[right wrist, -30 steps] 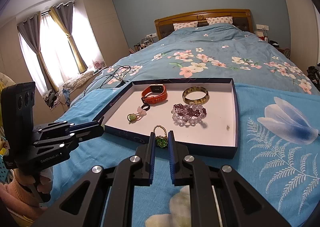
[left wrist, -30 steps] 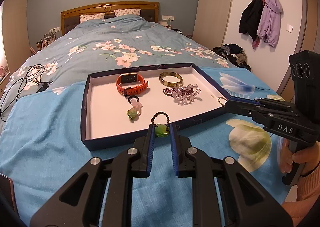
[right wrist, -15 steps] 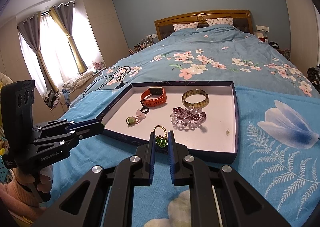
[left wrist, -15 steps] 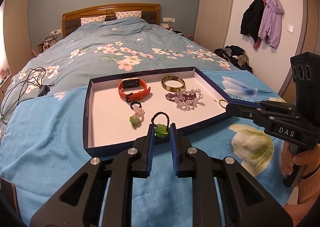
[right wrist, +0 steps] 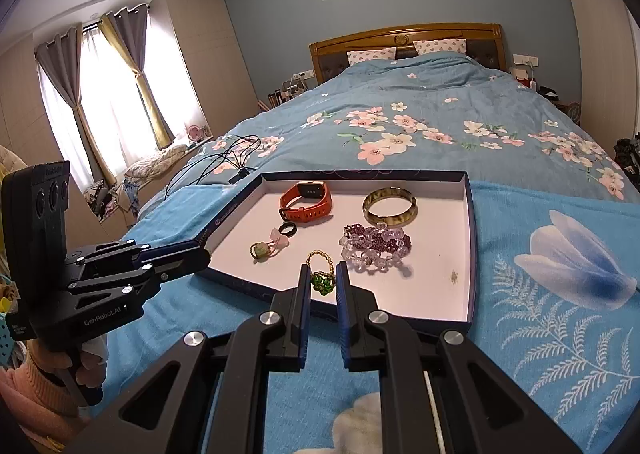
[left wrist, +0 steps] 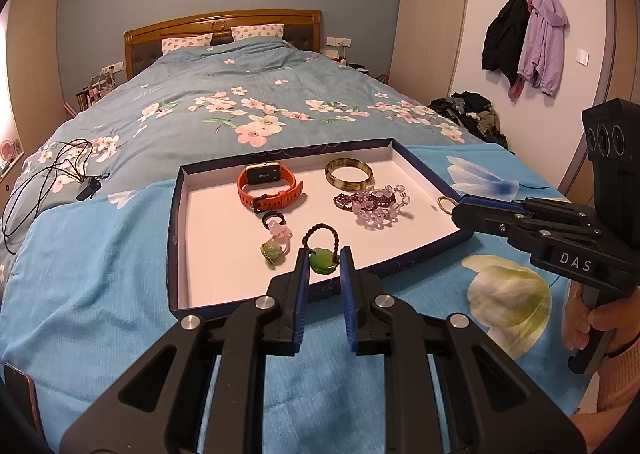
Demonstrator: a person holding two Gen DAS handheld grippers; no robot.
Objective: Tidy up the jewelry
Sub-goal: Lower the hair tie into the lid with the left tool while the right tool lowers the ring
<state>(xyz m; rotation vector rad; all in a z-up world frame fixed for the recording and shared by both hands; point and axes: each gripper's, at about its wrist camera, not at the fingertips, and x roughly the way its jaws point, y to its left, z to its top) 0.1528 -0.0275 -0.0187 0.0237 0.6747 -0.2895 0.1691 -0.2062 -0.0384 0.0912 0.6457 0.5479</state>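
Note:
A dark blue tray (left wrist: 173, 238) with a white floor lies on the blue bedspread. In it are an orange smartwatch (left wrist: 270, 186), a mottled bangle (left wrist: 348, 174), purple and clear bead bracelets (left wrist: 374, 204), a black ring (left wrist: 274, 219) and a pink-green hair tie (left wrist: 274, 250). My left gripper (left wrist: 324, 262) is shut on a green pendant (left wrist: 323, 260) with a dark braided loop, over the tray's near edge. My right gripper (right wrist: 323, 282) is shut on a green beaded charm (right wrist: 322, 281) with a gold bead loop, above the tray's (right wrist: 472, 238) front rim. Each gripper shows at the other view's side.
A black cable (left wrist: 48, 170) lies on the floral duvet left of the tray. A phone edge (left wrist: 16, 394) shows at the lower left. Coats (left wrist: 528, 38) hang on the right wall above a heap of clothes (left wrist: 472, 114). A curtained window (right wrist: 100, 114) is at the left.
Both grippers keep their hold on their pieces. The tray sits slightly lower in both views than a second ago; nothing in it has moved.

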